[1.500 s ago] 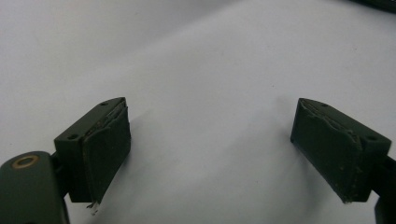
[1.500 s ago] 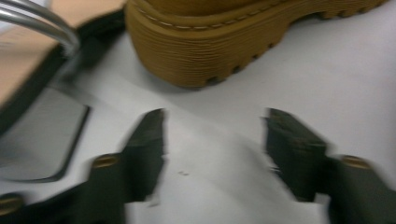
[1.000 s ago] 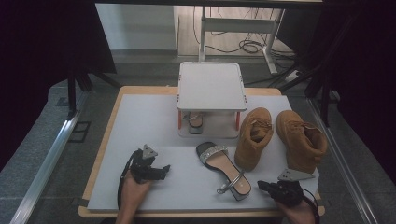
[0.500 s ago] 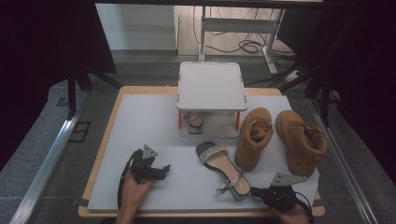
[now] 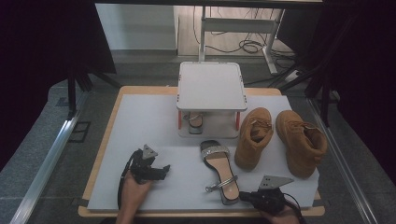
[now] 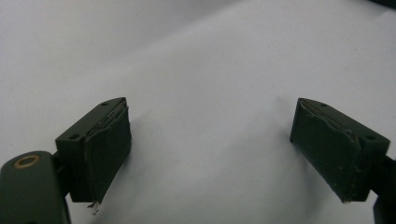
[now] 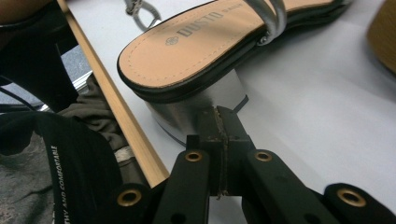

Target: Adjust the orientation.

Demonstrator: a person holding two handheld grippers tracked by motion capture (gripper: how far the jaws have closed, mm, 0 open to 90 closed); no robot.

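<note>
Starting at the left of the high view, your left gripper (image 5: 156,170) rests low over the bare white table (image 5: 140,121), well apart from the shoes; in the left gripper view its two black pads (image 6: 105,149) stand wide with only the tabletop between them, holding nothing. Next comes the small white two-level rack (image 5: 211,86) at the table's middle back, with one sandal (image 5: 194,122) tucked on its lower shelf. Just in front of the rack lies the task's sandal (image 5: 221,170), a heeled one with a sparkly silver toe band, toe toward the rack and heel toward you near the front edge of the table. To its right, the two tan boots (image 5: 254,137) stand side by side, the nearer one just beside the sandal. At the front right, your right gripper (image 5: 244,197) sits at the sandal's heel end. In the right gripper view its jaws are pressed together with no gap, their tips (image 7: 223,122) right up against the silver block heel (image 7: 196,105) under the tan insole; they grasp nothing, and the heel stands on the table close to its wooden front edge (image 7: 121,112).
</note>
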